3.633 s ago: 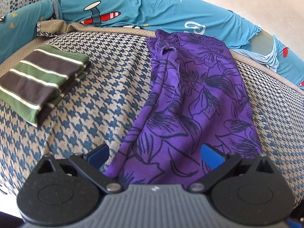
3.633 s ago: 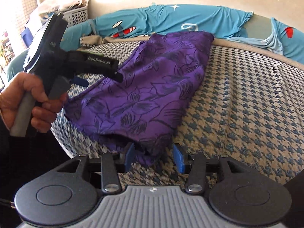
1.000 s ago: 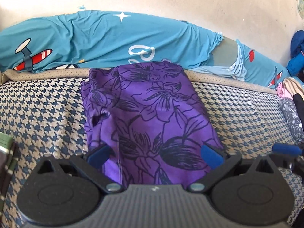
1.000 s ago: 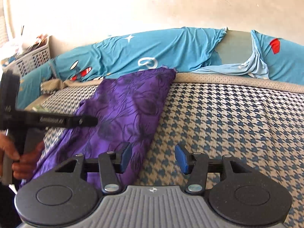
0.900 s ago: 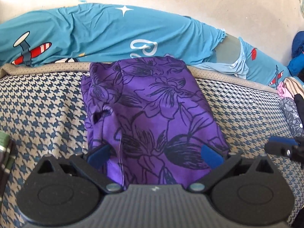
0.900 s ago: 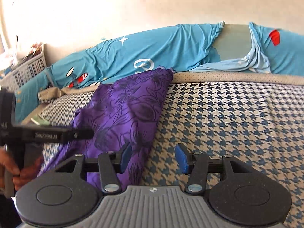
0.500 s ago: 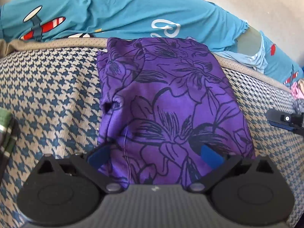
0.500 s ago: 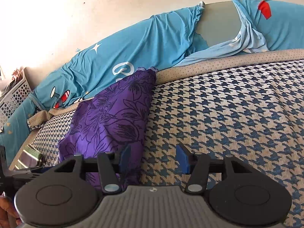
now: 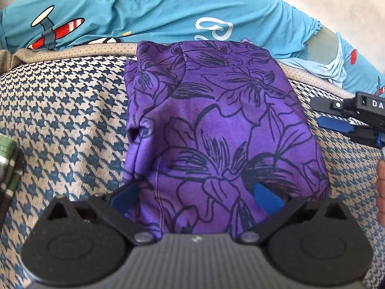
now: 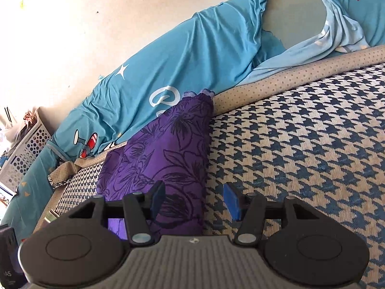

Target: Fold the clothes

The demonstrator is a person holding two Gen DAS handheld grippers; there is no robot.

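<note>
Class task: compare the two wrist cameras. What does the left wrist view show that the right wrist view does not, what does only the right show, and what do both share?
Left wrist only: the folded green striped garment at the left edge, and the right gripper seen side-on.

Right wrist only: a white perforated laundry basket and a bare grey cushion patch.

Both: the purple floral garment on the houndstooth bed cover, the teal airplane-print sheet, and open jaws.

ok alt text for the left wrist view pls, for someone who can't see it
A folded purple floral garment lies flat on a blue-and-beige houndstooth bed cover, with the left gripper hovering over its near edge, jaws open. The right gripper enters from the right edge, a folded green striped garment peeks in at left, and teal airplane-print bedding runs along the back.
</note>
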